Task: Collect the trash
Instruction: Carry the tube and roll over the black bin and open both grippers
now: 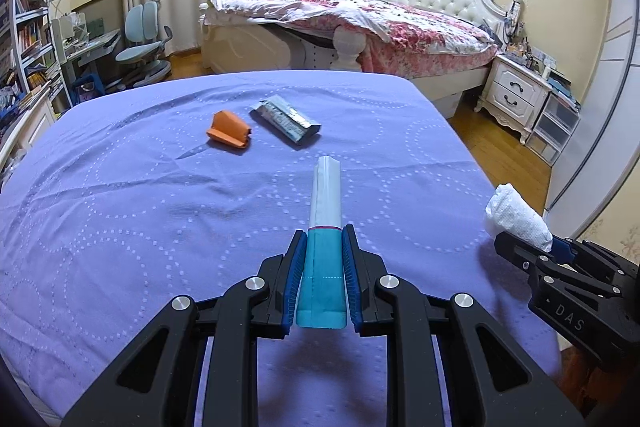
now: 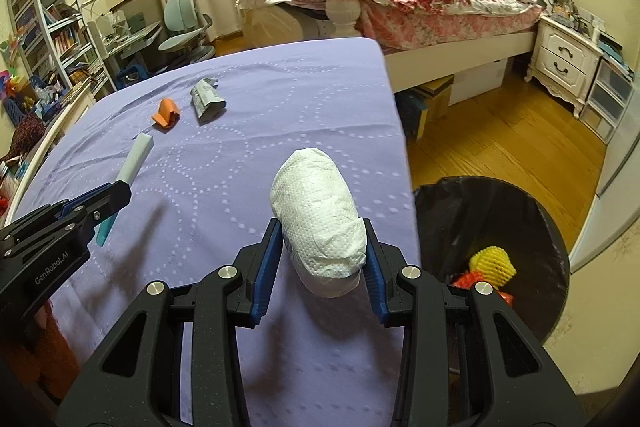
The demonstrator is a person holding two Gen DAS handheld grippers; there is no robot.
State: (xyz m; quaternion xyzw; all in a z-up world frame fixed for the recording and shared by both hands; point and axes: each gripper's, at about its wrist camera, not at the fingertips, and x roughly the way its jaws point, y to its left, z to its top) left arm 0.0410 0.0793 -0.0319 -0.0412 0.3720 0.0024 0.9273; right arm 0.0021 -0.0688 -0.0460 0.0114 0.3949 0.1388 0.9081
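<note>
Both hands loaded. My left gripper (image 1: 324, 247) is clamped tight on the teal-and-white packet (image 1: 325, 227), which sticks out forward past the pads; my right gripper (image 2: 325, 239) is closed around the white tissue wad (image 2: 320, 215), jaws narrow but bulged by its bulk. Orange scrap (image 1: 230, 131) and silver wrapper (image 1: 286, 121) lie side by side on the purple sheet (image 1: 120, 227), not yet collected. The black-lined bin (image 2: 440, 211) stands on the floor just off the bed's right edge, yellow foam netting (image 2: 492, 263) already inside. Best approach, I judge: carry the wad right over the liner's mouth before letting go, since it is light and may cling. Left packet next, tip pointed down.
</note>
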